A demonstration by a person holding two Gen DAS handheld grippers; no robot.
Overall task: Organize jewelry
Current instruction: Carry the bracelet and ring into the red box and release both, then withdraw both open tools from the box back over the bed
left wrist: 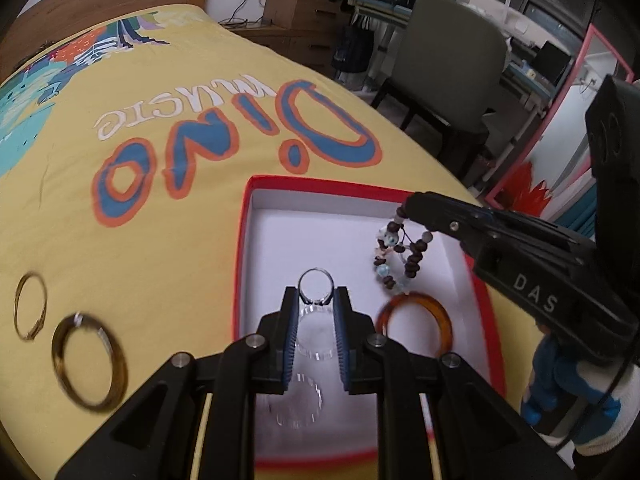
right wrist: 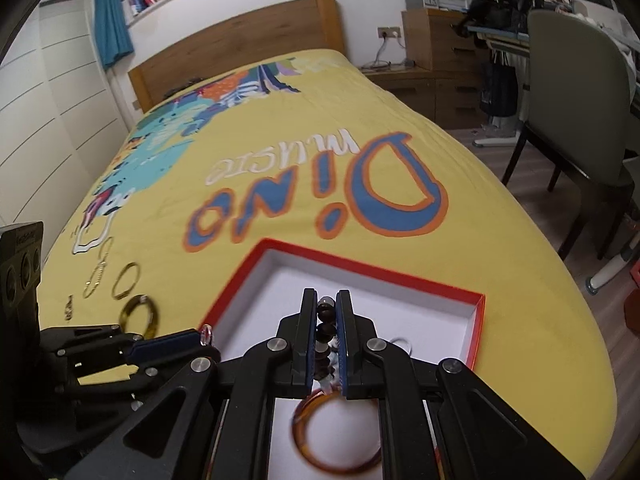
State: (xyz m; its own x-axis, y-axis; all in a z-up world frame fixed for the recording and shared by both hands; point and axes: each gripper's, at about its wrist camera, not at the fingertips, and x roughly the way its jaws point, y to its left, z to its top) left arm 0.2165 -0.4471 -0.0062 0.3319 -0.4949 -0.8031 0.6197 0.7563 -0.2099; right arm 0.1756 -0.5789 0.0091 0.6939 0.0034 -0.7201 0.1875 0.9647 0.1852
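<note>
A bedroom: we work over a bed (right wrist: 500,264) spread with a yellow "Dino music" cover, a wooden headboard (right wrist: 240,40) behind it and a grey chair (left wrist: 452,60) beside it.

Left gripper (left wrist: 316,300): we hold its jaws clenched on a small silver ring (left wrist: 315,286), gripped upright between the blue pads and held above the white floor of a red-rimmed box (left wrist: 240,248). Two clear rings (left wrist: 296,404) lie on the box floor beneath these jaws.

Right gripper (right wrist: 325,308): we hold its jaws clenched on a beaded bracelet (left wrist: 394,256) of dark brown and pale blue beads, which hangs from the fingertips over the same box. In the right wrist view the beads run down between the pads.

Beneath the hanging bracelet, an amber bangle (left wrist: 416,320) lies flat on the box floor, near the box's right wall. The bracelet's lowest beads are just above or touching the bangle's rim; we cannot tell which.

Outside the box, on the cover to its left, lie an olive-gold bangle (left wrist: 90,364) and, just beyond it, a thin gold bangle (left wrist: 29,306). In the right wrist view, further gold pieces, including a slim chain (right wrist: 98,270), lie farther up the cover.

A blue-and-white plush toy (left wrist: 560,392) sits at the bed's right edge, beside the box.
</note>
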